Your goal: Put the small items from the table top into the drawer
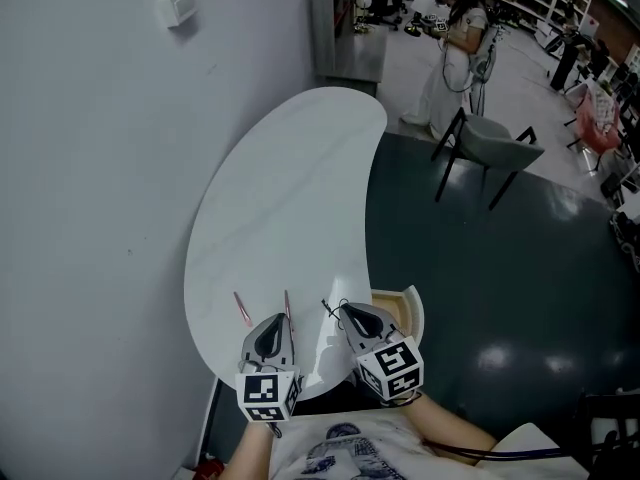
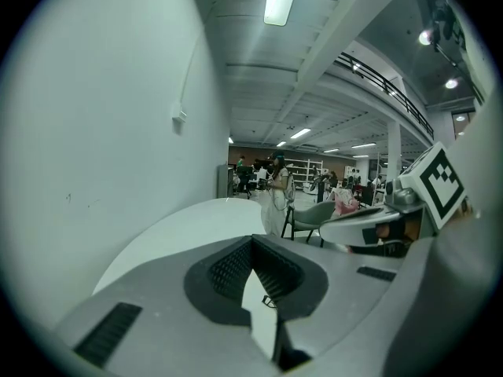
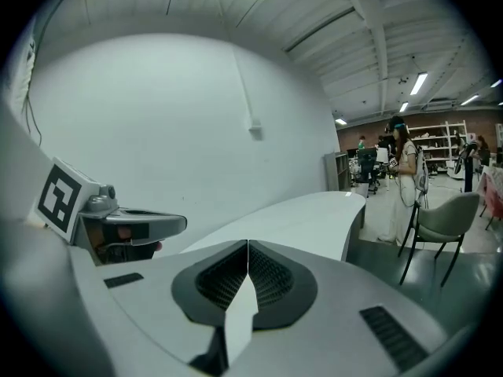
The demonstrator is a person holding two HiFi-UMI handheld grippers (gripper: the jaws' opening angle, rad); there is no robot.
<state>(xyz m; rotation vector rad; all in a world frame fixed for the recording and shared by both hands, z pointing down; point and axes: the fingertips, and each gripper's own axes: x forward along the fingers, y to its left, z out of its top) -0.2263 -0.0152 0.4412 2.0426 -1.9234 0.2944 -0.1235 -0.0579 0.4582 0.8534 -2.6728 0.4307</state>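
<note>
**Item 1. Left gripper** (image 1: 275, 326): grey, two-jawed, hand-held. Its jaws are seen drawn together at the tips with nothing between them.

**Item 2. Right gripper** (image 1: 350, 315): of the same make, held just beside the left gripper. Its jaws are likewise pressed together and empty.

**Item 3. White, crescent-shaped table top** (image 1: 290, 188): extends ahead of both grippers and is largely bare.

**Item 4. Two thin pink sticks** (image 1: 242, 308): lie on the table top just ahead of the left gripper, one to either side of its tip. What they are cannot be told.

**Item 5. Small black wiry item** (image 1: 329, 310): found at the tip of the right gripper. Whether it lies loose on the table or belongs to the gripper cannot be told.

**Item 6. Pale wooden drawer with white rounded front** (image 1: 398, 308): stands pulled open, immediately to the outer side of the right gripper. Its contents are hidden.

**Step in hand (judged):** an approach to a pick-up. Nothing is carried, and the pink sticks are yet to be stowed.

**Next move (judged):** the jaws of the left gripper would need to be parted and lowered astride the nearer stick, then closed on its thin shaft. The stick would then be carried across, past the right gripper, to the drawer.
</note>
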